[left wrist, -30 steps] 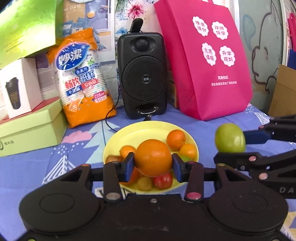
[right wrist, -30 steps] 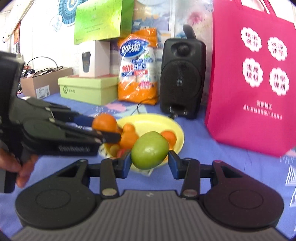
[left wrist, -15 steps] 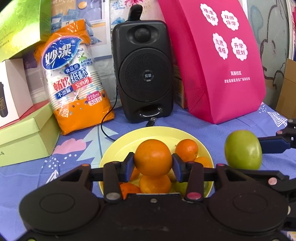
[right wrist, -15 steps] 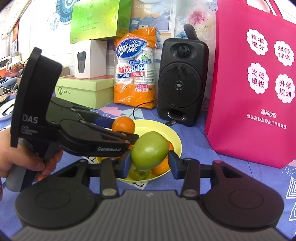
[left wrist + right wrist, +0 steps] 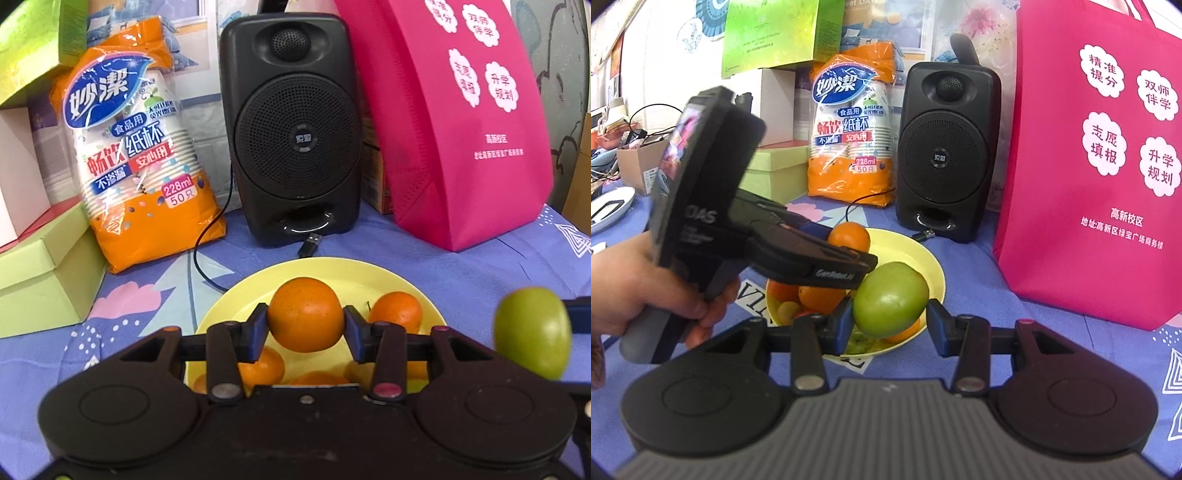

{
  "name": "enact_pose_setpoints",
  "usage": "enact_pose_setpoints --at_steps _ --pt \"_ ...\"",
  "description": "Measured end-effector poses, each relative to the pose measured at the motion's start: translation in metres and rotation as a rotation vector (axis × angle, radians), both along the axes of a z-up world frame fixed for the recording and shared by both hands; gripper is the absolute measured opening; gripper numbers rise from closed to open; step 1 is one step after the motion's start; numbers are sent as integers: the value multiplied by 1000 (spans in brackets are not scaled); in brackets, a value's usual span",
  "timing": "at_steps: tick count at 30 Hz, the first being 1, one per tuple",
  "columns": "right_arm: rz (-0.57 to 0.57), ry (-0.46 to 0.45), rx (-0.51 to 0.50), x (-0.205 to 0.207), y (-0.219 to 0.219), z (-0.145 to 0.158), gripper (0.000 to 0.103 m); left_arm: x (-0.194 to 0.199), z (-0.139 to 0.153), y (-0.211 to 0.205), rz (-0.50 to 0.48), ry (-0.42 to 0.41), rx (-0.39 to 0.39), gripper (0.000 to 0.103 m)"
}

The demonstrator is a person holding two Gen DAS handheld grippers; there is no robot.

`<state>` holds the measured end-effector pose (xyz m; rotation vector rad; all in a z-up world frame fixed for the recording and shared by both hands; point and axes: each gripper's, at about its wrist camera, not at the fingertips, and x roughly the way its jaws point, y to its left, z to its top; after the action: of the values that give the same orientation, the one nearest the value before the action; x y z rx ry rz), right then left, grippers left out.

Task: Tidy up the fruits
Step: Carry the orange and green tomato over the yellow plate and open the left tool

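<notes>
My left gripper (image 5: pixel 306 322) is shut on an orange (image 5: pixel 305 314) and holds it above the yellow plate (image 5: pixel 332 269). The plate holds several small oranges (image 5: pixel 395 312) and other small fruits. My right gripper (image 5: pixel 889 319) is shut on a green apple (image 5: pixel 890 298) above the plate's near right rim (image 5: pixel 932 273). The apple also shows at the right edge of the left wrist view (image 5: pixel 532 332). The left gripper with its orange (image 5: pixel 849 236) shows in the right wrist view, held by a hand (image 5: pixel 639 295).
A black speaker (image 5: pixel 291 140) with a loose USB cable stands behind the plate. An orange bag of paper cups (image 5: pixel 140 147) and green boxes (image 5: pixel 40 273) are to the left. A pink bag (image 5: pixel 461 122) stands to the right.
Both grippers have moved forward over the plate with their fruit held. The speaker and bags look closer now.
</notes>
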<state>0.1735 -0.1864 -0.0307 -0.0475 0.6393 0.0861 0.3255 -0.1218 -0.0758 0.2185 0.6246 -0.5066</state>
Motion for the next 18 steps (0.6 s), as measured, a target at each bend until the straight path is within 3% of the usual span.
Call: enact_pose_setpoints --at_steps 7,13,16,18 --pt "-1 11 -4 9 0 -2 41 28 -19 -12 12 58 36 43" --pt "4 12 -10 11 1 -3 41 27 -20 -10 17 40 34 46" --pt "1 22 -12 16 1 -6 41 23 -13 -5 22 12 26 59" --pt "7 30 -15 21 2 -8 41 20 -7 1 25 4 5 62"
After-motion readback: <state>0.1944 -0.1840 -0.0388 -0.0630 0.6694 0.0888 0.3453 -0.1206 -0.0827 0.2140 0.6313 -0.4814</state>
